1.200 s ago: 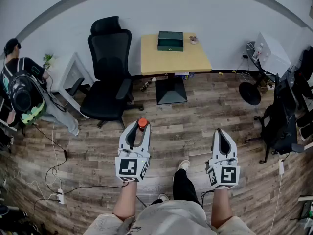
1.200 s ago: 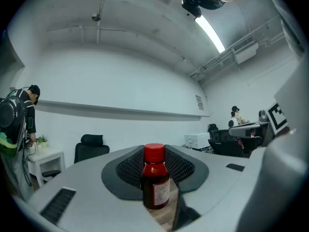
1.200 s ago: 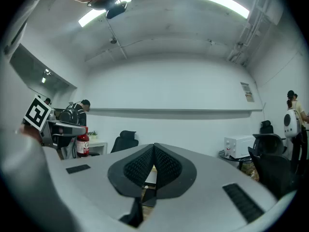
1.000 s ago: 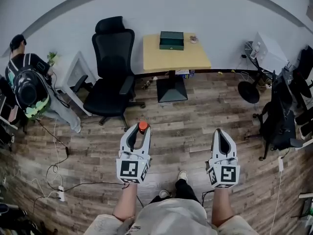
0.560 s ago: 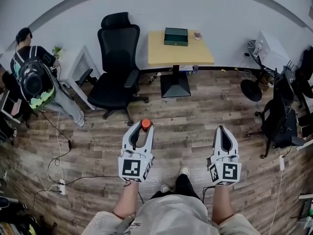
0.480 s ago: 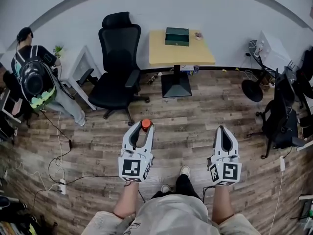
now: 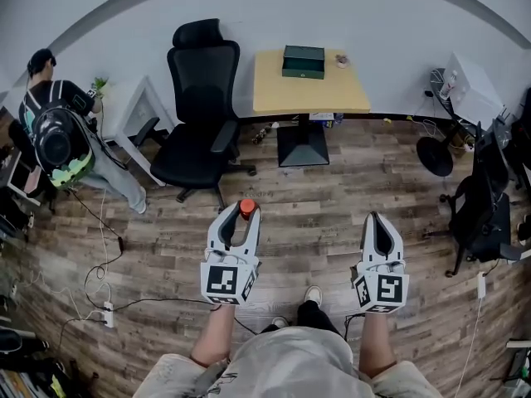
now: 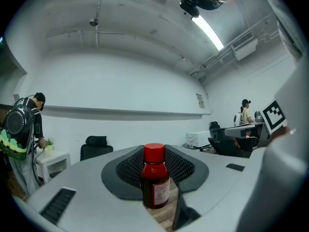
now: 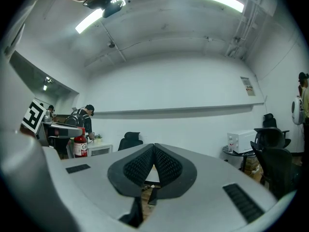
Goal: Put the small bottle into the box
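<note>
I am looking down on a wood-plank floor [image 7: 332,222] that runs up to a white wall [image 7: 348,11]. A yellow table [image 7: 311,96] stands against that wall. The dark green box [image 7: 303,61] sits at the back of it, with bare tabletop in front. A black office chair [image 7: 199,114] stands just left of the table. Further left, a person [image 7: 58,131] wearing a backpack stands beside a white side table [image 7: 124,110].

My left gripper [image 7: 241,214] points level, its jaws about half apart and clamped on the small bottle [image 7: 246,208]. The bottle stands upright between the pads, dark with a red cap that rises above them. It is well apart from the box, out over the floor. My right gripper [image 7: 378,220] also points level, its jaws pressed together with nothing between them.

Between both grippers and the table's foot the planks lie open. At the right edge a black chair [image 7: 485,210] and a round fan base [image 7: 436,154] crowd the wall side. Cables [image 7: 95,272] trail across the floor at the left.
</note>
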Demonstrator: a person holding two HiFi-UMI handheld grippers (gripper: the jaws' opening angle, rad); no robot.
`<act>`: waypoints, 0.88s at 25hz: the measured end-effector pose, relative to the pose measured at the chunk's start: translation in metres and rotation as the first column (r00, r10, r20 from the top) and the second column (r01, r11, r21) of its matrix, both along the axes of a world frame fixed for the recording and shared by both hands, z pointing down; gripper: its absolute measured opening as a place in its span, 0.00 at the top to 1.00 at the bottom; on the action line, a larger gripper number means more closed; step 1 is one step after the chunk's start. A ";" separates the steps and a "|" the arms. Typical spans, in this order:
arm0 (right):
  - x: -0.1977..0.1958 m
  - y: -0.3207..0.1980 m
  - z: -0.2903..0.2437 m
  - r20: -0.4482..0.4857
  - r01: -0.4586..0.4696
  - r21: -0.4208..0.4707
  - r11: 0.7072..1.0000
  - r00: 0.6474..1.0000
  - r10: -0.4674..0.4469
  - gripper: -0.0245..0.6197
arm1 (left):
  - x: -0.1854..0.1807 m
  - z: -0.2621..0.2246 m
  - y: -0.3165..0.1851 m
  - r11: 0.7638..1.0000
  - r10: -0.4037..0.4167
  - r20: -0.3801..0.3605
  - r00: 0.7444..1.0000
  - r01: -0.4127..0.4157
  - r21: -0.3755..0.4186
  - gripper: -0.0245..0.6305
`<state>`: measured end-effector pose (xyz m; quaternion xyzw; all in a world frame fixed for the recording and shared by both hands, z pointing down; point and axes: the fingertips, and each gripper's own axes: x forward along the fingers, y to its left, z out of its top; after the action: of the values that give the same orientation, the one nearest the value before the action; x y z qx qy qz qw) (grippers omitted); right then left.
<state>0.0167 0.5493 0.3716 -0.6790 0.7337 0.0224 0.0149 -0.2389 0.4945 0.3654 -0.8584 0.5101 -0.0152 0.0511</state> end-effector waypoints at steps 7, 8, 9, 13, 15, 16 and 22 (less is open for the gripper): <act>0.045 -0.050 -0.007 0.008 0.014 0.019 1.000 1.000 -0.014 0.94 | 0.046 -0.010 -0.046 1.000 -0.010 0.000 1.000 0.010 0.019 0.76; 0.053 -0.057 -0.007 0.011 0.017 0.020 1.000 1.000 -0.017 0.94 | 0.054 -0.012 -0.053 1.000 -0.011 0.000 1.000 0.011 0.022 0.76; 0.060 -0.064 -0.007 0.013 0.021 0.021 1.000 1.000 -0.021 0.94 | 0.061 -0.014 -0.060 1.000 -0.014 0.002 1.000 0.013 0.025 0.76; 0.087 -0.090 -0.005 0.025 0.035 0.019 0.999 0.999 -0.035 0.94 | 0.091 -0.016 -0.082 1.000 -0.020 0.005 1.000 0.020 0.020 0.76; 0.099 -0.101 -0.003 0.030 0.040 0.018 0.999 0.999 -0.041 0.94 | 0.103 -0.015 -0.092 0.999 -0.026 0.008 1.000 0.026 0.019 0.76; 0.104 -0.105 -0.002 0.031 0.043 0.017 0.999 0.999 -0.044 0.94 | 0.108 -0.015 -0.096 0.999 -0.030 0.010 0.999 0.030 0.018 0.76; 0.128 -0.127 0.004 0.042 0.044 0.009 0.999 0.998 -0.045 0.94 | 0.132 -0.013 -0.119 0.999 -0.034 0.011 0.999 0.034 0.013 0.76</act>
<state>0.1447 0.4222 0.3758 -0.6627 0.7481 0.0105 0.0337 -0.1072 0.3755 0.3526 -0.8493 0.5243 -0.0175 0.0591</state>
